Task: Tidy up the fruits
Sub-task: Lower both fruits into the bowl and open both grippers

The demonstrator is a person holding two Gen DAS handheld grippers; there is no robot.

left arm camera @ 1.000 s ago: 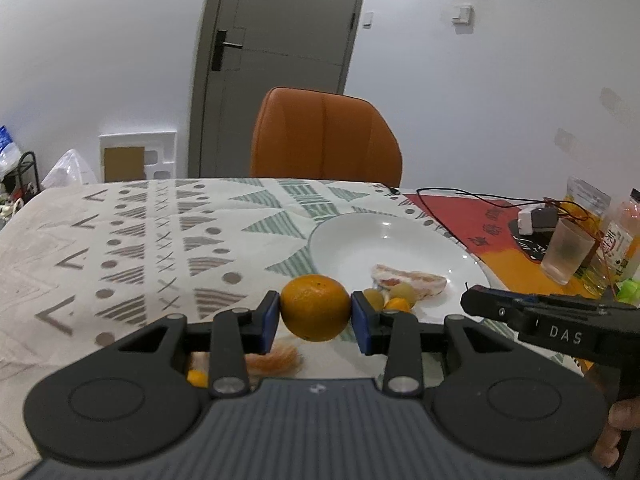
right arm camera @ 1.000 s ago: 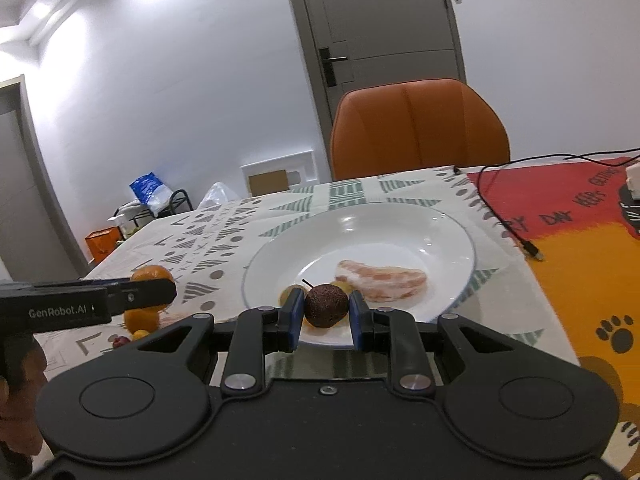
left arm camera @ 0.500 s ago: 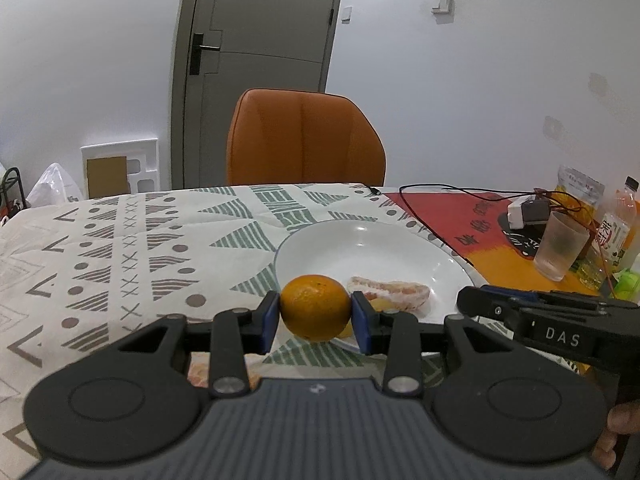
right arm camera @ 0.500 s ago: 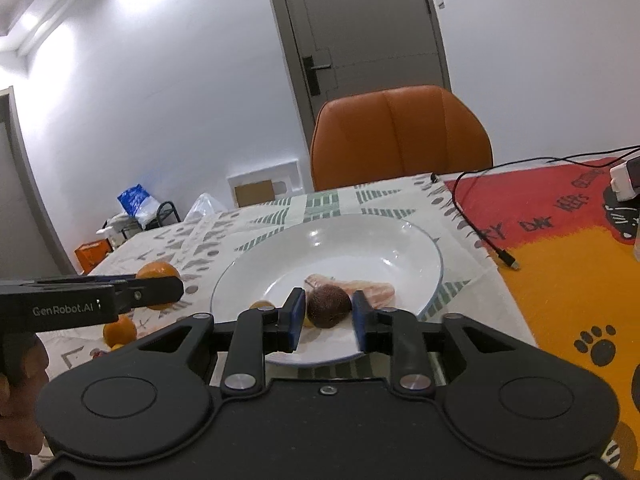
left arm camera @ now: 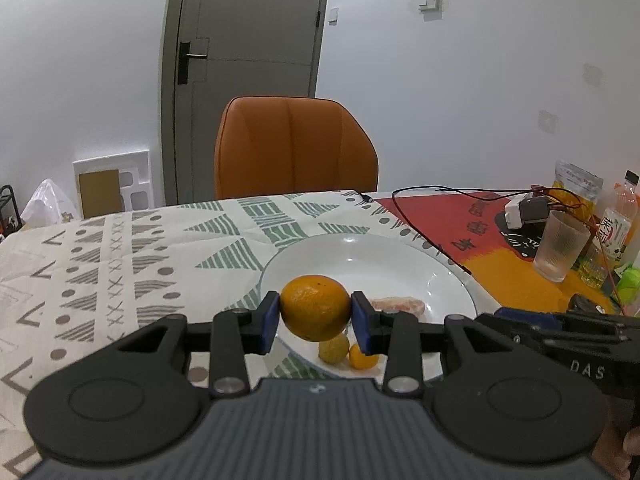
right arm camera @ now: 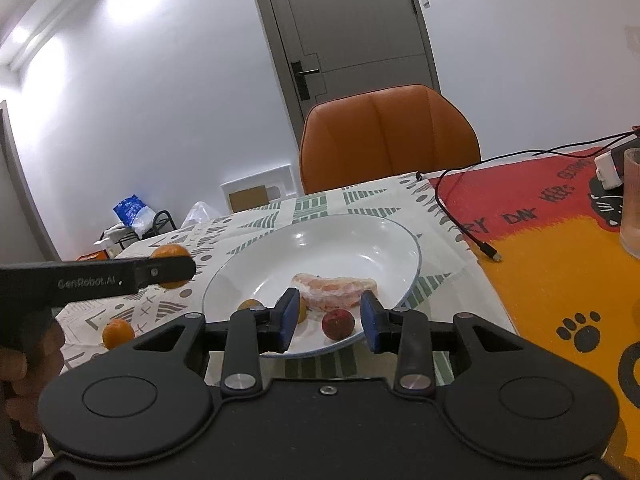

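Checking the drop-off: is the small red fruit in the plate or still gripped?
In the plate: the red fruit rests on the plate, clear of the open right gripper.

Left gripper jaws clamped tight; right gripper jaws spread apart.

Counted:
- one white round ceramic plate
- one peeled pink citrus segment
- one dark red round fruit
- one large round orange fruit
- one smaller round orange fruit
- two tiny yellow-orange round fruits
- one ribbed clear glass tumbler
- one orange padded chair
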